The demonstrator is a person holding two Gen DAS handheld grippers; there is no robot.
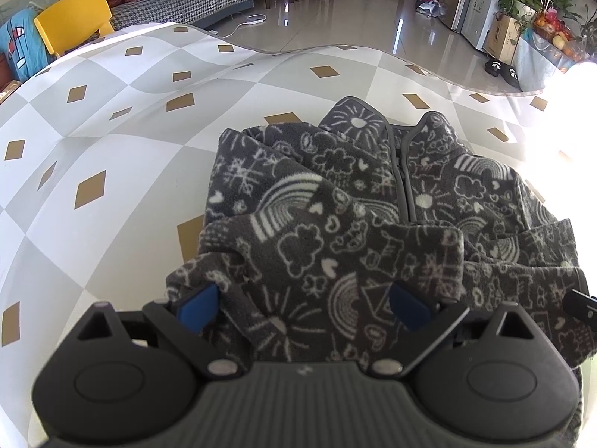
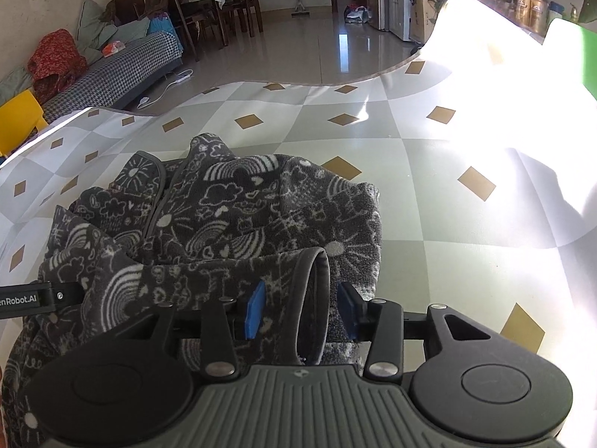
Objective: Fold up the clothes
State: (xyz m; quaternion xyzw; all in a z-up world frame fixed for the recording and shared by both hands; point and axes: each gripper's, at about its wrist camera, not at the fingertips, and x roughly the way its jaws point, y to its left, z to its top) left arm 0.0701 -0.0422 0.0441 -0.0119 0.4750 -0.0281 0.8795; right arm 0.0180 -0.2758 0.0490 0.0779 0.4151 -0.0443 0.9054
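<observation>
A dark grey fleece jacket with white doodle print lies bunched on the checked table cover, zip up the middle. My left gripper stands wide open around the jacket's near fold, its blue pads on either side of the cloth. In the right wrist view the jacket fills the left half. My right gripper is open, its blue pads set either side of a grey-trimmed edge of the jacket. The left gripper's tip shows at the left edge.
The cover has grey and white squares with brown diamonds and a wavy far edge. Strong sunlight washes out the right side. Beyond are a yellow chair, a sofa, a dining table and chairs, a fridge and plants.
</observation>
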